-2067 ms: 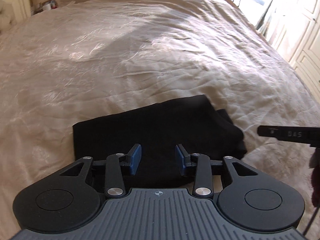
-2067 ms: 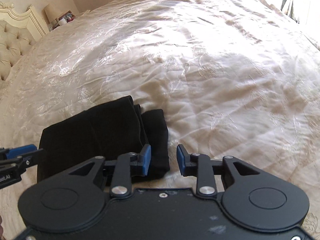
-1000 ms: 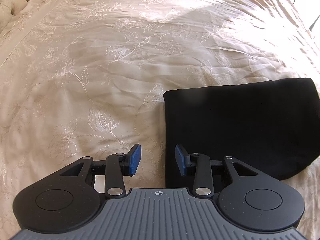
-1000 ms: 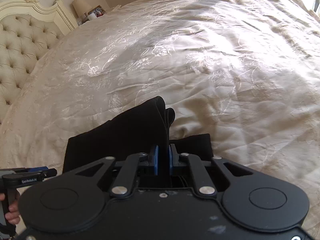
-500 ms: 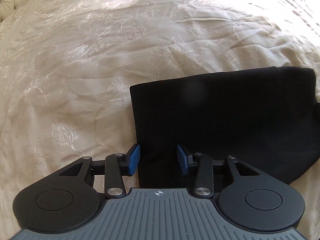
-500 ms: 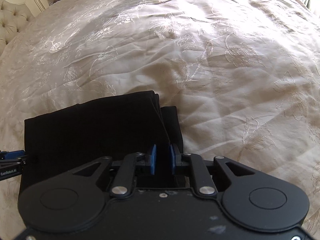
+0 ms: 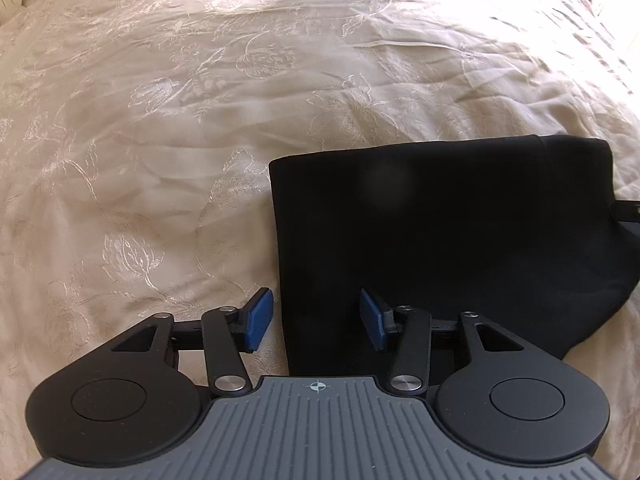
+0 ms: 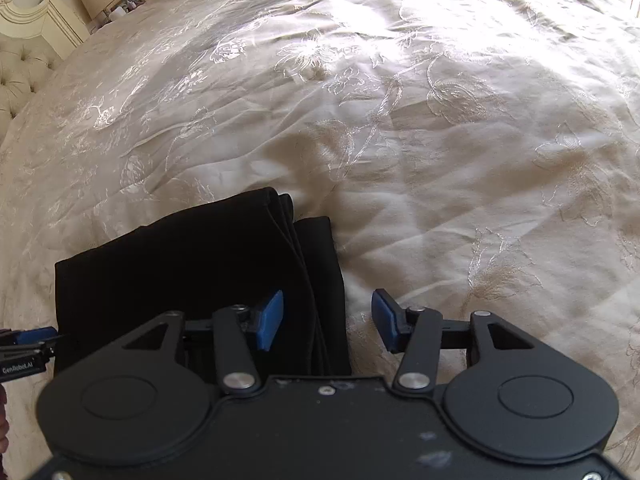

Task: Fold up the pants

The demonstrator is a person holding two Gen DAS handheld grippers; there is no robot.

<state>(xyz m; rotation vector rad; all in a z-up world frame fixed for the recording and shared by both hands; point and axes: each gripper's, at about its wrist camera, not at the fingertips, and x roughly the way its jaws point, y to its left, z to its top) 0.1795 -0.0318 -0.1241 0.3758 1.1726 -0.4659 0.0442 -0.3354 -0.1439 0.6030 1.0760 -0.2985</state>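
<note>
Left wrist view
My left tongs: my left gripper (image 7: 316, 316), black with blue pads, has its jaws opening; they stand about half apart and grip nothing.
What lies between them: the left edge of the folded black fabric pants (image 7: 440, 240) falls in the gap, with neither pad pressing on it.
Pants: folded into a flat, near-square packet on the cream embroidered satin bedspread (image 7: 160, 140), taking up the lower right of this view.
Far right edge: a dark piece of my other tool just shows beside the packet.

Right wrist view
My right tongs: my right gripper (image 8: 328, 322) has its jaws opening wide, with nothing held.
What lies between them: the stacked right-hand edge of the pants (image 8: 180, 272) runs up through the gap, clear of both pads.
Pants: at lower left, layers showing at the right edge, with one lower layer sticking out further right.
Left edge: the tip of my left gripper (image 8: 34, 338), beside the packet's left edge.
Background: a cream tufted headboard (image 8: 20, 68) at upper left.
</note>
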